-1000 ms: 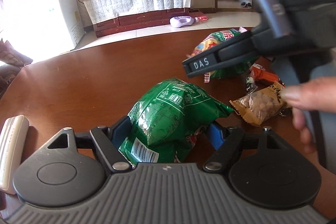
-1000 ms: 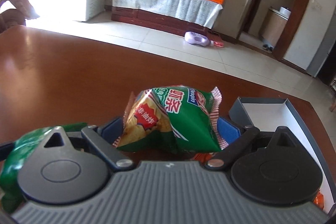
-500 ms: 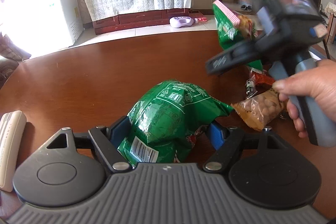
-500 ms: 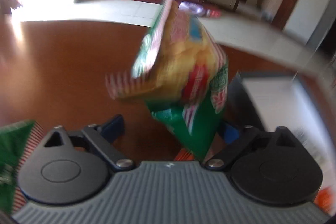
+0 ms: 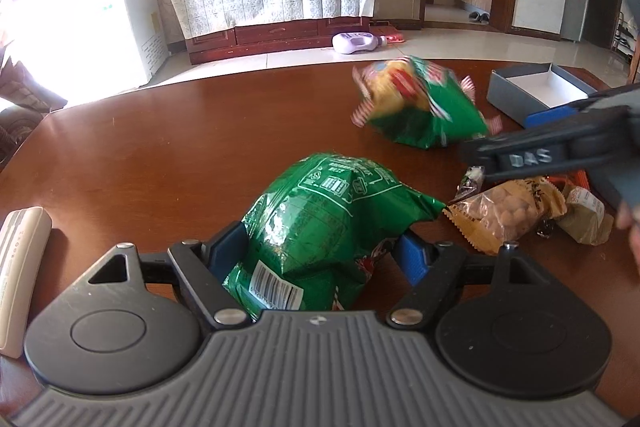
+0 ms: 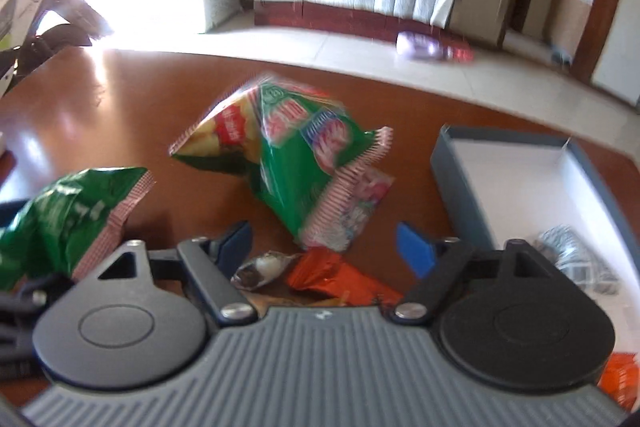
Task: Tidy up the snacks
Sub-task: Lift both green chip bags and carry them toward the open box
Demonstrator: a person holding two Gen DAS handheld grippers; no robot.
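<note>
My left gripper (image 5: pixel 320 247) is shut on a shiny green snack bag (image 5: pixel 320 219) resting on the brown table (image 5: pixel 160 147). My right gripper (image 6: pixel 324 239) is open and empty; it also shows at the right of the left wrist view (image 5: pixel 532 157). A green and yellow chip bag (image 6: pixel 288 163) lies loose and blurred just beyond its fingertips, left of a grey box (image 6: pixel 456 183) with a white inside; both show in the left wrist view, bag (image 5: pixel 420 107) and box (image 5: pixel 536 87). The held green bag shows at the left of the right wrist view (image 6: pixel 60 219).
A peanut packet (image 5: pixel 508 211) and small wrapped snacks (image 5: pixel 584 215) lie right of the green bag. An orange packet (image 6: pixel 332 275) and a small candy (image 6: pixel 260 267) lie under my right gripper. A white remote (image 5: pixel 20 267) lies at the table's left edge.
My right gripper lifted the chip bag, swung it up, then opened; the bag now lies loose on the table near the grey box. My left gripper has kept still on the green bag.
</note>
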